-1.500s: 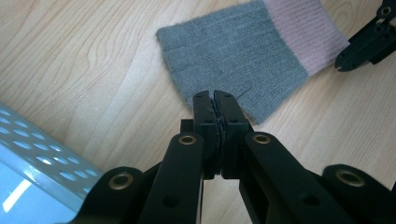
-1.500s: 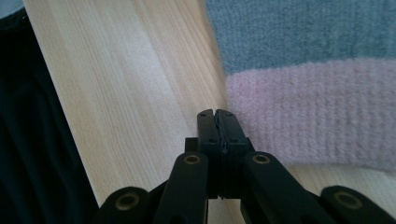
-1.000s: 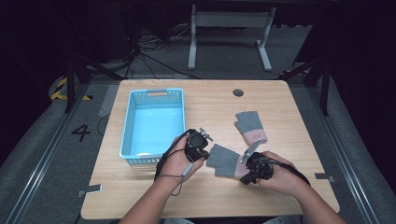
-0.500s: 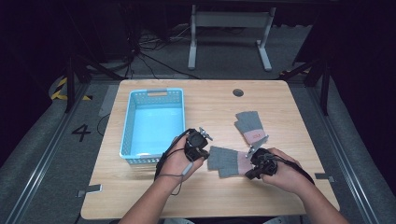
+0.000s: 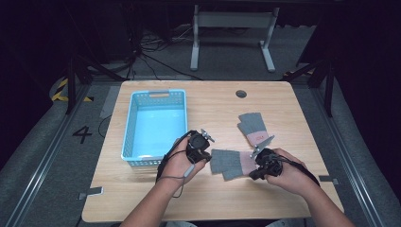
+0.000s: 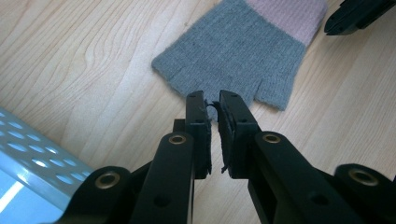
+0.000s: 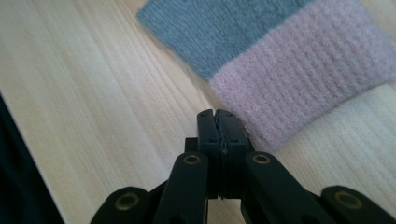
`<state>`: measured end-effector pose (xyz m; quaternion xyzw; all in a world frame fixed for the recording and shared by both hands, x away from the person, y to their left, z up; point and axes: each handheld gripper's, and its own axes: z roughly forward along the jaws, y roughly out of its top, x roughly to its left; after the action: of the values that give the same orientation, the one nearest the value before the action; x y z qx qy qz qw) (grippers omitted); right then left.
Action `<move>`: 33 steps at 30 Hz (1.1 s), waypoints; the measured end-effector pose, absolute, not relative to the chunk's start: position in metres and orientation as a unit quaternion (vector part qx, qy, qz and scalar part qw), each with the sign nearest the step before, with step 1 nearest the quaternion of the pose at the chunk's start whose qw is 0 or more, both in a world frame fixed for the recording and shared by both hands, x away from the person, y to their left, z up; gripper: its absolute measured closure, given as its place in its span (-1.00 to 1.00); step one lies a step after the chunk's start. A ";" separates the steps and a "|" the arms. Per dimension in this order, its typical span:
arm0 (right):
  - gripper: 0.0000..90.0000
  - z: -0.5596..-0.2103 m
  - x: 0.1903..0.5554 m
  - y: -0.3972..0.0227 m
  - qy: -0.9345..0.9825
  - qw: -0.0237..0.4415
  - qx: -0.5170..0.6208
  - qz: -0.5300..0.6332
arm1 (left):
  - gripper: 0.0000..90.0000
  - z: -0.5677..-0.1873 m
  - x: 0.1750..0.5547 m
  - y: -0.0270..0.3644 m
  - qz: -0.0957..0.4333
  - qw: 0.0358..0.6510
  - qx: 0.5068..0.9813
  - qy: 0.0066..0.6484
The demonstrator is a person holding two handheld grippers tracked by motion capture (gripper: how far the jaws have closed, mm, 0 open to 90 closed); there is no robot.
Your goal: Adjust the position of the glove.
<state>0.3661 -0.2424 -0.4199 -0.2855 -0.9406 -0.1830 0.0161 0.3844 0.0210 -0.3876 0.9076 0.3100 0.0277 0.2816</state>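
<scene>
Nearest, at the front of the wooden table (image 5: pixel 213 203): two forearms reaching in from the bottom edge, one gripper in each hand, both low over the board.

In the left gripper view, left gripper (image 6: pixel 212 100) with jaws drawn almost together, only a thin slit between the pads. Pinches the tip of one grey finger (image 6: pixel 213 108) of the near glove (image 5: pixel 229 163). Sits at the glove's finger end, just beside the basket's near corner.

In the right gripper view, right gripper (image 7: pixel 217 114) with jaws clenched tight, pad against pad, nothing visible between them. Tips down on the wood, right at the edge of the pink cuff (image 7: pixel 303 79); whether touching the knit, cannot tell.

Between the two grippers, flat on the table: the near glove, grey with that pink cuff. Long axis running across the table, left to right in the high view, a little skewed. Fingers toward the left gripper and the basket, cuff toward the right gripper. Short open fingers spread slightly.

Farther back and a little right: a far glove (image 5: pixel 253 125) of the same kind, also flat, apart from the near one. Long axis slanted, grey fingers toward the far left, pink cuff toward the near right, by the right hand.

Left of both: a light blue basket (image 5: pixel 142 161), long side running front to back.

Farthest on the board: a small round hole (image 5: pixel 241 93) near the back edge.
</scene>
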 end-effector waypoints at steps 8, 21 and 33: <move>1.00 -0.399 0.367 -0.260 -0.916 -0.016 -0.318 -0.242 | 0.79 -0.386 0.385 0.021 0.025 0.287 0.906 0.310; 0.99 -0.384 0.374 -0.287 -0.871 -0.063 -0.384 -0.299 | 0.78 -0.385 0.385 0.019 0.025 0.288 0.906 0.308; 0.85 -0.364 0.400 -0.292 -0.851 -0.087 -0.416 -0.308 | 0.75 -0.378 0.383 0.032 0.027 0.300 0.898 0.320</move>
<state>0.3998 -0.2915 -0.3640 -0.4155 -0.8513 -0.3084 -0.0865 0.3833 0.0318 -0.3775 0.8984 0.3200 0.0267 0.2995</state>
